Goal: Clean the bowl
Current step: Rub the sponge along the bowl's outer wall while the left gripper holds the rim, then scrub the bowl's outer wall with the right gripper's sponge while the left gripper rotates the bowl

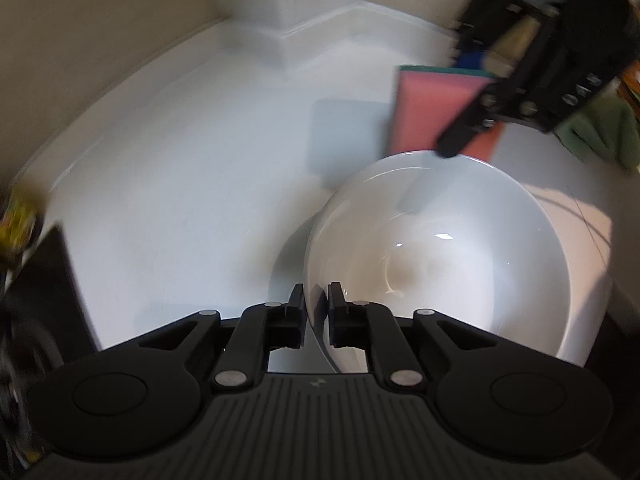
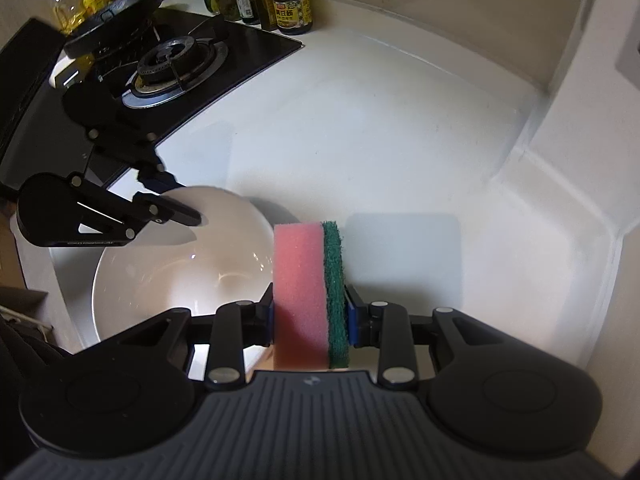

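A home kitchen: a gas stove [image 2: 168, 64] at far left on a white counter [image 2: 380, 128], with sauce jars [image 2: 291, 8] and oil bottles [image 2: 86, 2] behind.

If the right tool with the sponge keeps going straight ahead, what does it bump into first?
Probably the bare white counter, with the sponge touching first. The bowl sits off to its left, though depth is hard to judge.
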{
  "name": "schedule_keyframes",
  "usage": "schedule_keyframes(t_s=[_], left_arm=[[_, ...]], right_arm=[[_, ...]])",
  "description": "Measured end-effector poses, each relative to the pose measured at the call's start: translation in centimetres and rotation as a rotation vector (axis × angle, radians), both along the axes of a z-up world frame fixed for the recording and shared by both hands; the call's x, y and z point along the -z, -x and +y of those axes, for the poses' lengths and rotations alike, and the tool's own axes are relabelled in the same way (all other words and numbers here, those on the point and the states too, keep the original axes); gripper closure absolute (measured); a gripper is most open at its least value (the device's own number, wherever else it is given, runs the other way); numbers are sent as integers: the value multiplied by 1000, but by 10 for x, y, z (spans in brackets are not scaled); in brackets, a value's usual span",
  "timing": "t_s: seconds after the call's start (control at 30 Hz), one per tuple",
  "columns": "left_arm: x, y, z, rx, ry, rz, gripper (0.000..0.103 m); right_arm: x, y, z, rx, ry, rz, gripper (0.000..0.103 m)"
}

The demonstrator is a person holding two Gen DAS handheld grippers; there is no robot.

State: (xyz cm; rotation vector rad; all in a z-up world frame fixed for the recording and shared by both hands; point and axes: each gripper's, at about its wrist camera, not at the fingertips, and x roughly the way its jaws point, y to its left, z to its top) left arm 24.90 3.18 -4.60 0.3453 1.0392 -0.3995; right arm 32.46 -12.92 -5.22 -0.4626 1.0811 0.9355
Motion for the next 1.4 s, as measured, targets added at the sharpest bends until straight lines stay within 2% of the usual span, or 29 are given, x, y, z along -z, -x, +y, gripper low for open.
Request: schedule_keyframes(t_s=[0.13,0.2,0.33,0.43,0.53,0.77,0.87,0.93,0.97,1.0,1.1,1.2,1.3,1.33,1.4], left_arm=[[-2,-4,3,-77,25,11,91],[-3,-7,5,-115,37,16,90],[-5,14,13,-267,93,31,89],[-3,23,12,-294,89,23,88],[-2,21,6,-238,57,2,95],[-1,12,0,68,-49,-41,92],[0,6,-1,121,-56,-42,92],[-1,4,1,87,-47,-31,91],[-3,4,3,35,-39,-28,84],[-4,7,4,-4,-37,-29,81],[-9,23,5,-160,-10,-17,81],[-6,33,8,-288,40,31,82],[-1,34,10,-292,55,36,85],[0,29,9,-272,53,34,91],[0,25,5,-204,20,20,93]], right_arm=[[0,-2,8,-11,23,-29,75],[1,-3,6,15,2,-15,75],[4,-3,-5,83,-48,8,75],[6,-2,-12,131,-85,27,75],[7,2,-17,147,-100,37,75],[3,0,-14,43,-45,26,75],[3,-3,-9,33,-43,16,75],[3,-5,-5,26,-41,10,75],[3,-6,-3,22,-40,6,75],[3,-7,-3,27,-44,7,75],[4,-5,-7,70,-69,14,75],[6,-3,-12,125,-95,17,75],[8,1,-17,170,-115,14,75],[8,2,-18,176,-116,13,75],[8,4,-20,169,-113,18,75]])
